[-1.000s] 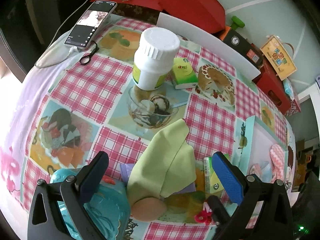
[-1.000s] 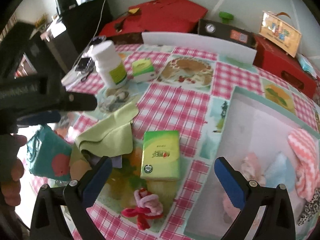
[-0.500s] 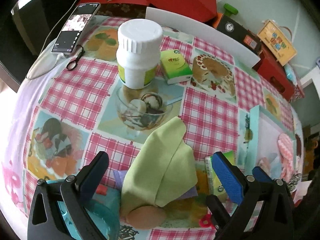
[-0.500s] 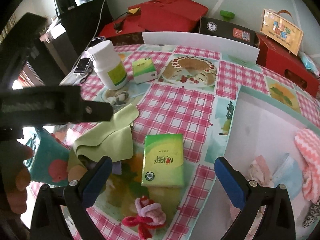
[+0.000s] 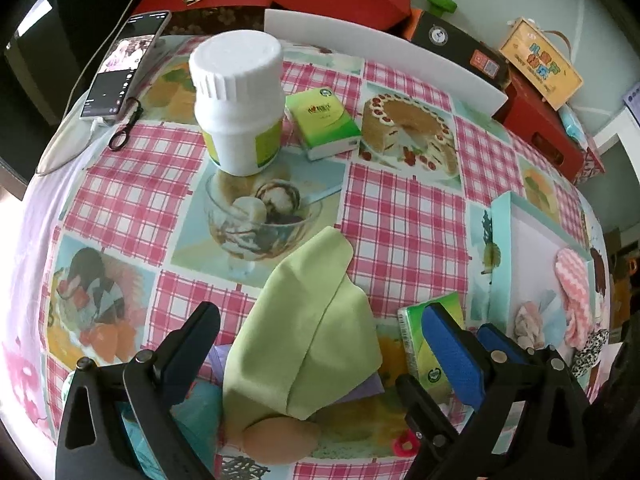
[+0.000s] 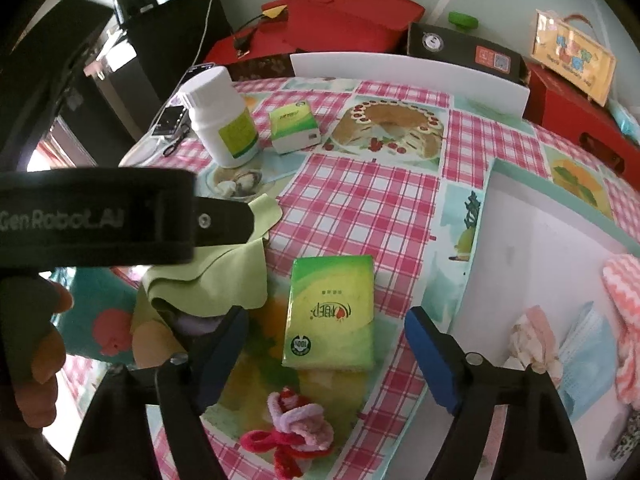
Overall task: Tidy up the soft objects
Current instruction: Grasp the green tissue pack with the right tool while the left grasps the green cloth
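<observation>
Our left gripper (image 5: 320,344) hangs spread over the folded light-green cloth (image 5: 308,336), which lies at six o'clock. We lower onto a thick fold. Our right gripper (image 6: 326,344), also spread, frames the green tissue pack (image 6: 330,312).

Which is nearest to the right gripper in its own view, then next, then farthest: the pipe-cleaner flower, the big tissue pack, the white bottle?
From the right gripper:
1. Pipe-cleaner flower, just below, between the fingers.
2. Big tissue pack, straight ahead.
3. White bottle, far left.
</observation>
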A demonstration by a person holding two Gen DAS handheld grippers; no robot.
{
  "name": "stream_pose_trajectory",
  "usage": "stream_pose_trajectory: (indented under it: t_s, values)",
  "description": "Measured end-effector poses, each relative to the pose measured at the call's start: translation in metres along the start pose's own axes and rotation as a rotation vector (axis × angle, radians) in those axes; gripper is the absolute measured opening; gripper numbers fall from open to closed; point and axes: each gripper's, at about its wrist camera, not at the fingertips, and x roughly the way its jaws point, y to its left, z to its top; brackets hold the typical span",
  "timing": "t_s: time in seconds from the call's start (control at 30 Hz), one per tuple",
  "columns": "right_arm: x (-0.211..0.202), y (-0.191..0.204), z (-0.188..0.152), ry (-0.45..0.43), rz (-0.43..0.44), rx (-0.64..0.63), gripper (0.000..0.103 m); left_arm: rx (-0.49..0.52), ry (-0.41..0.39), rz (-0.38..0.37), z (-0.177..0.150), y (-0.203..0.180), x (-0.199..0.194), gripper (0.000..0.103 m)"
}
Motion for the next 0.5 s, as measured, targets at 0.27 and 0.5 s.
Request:
stream_pose_trajectory:
  t_s: [0.27, 0.5]
  values:
    - [0.009, 0.0, -0.003, 0.026, -0.02, -0.02, 0.069, 0.019, 0.034, -0.004, 0.002, -0.007, 0.014, 0.091]
    - [0.008, -0.008, -0.001, 0.022, -0.04, -0.002, 0.053, 0.027, 0.065, 0.019, 0.002, -0.012, 0.029, 0.089]
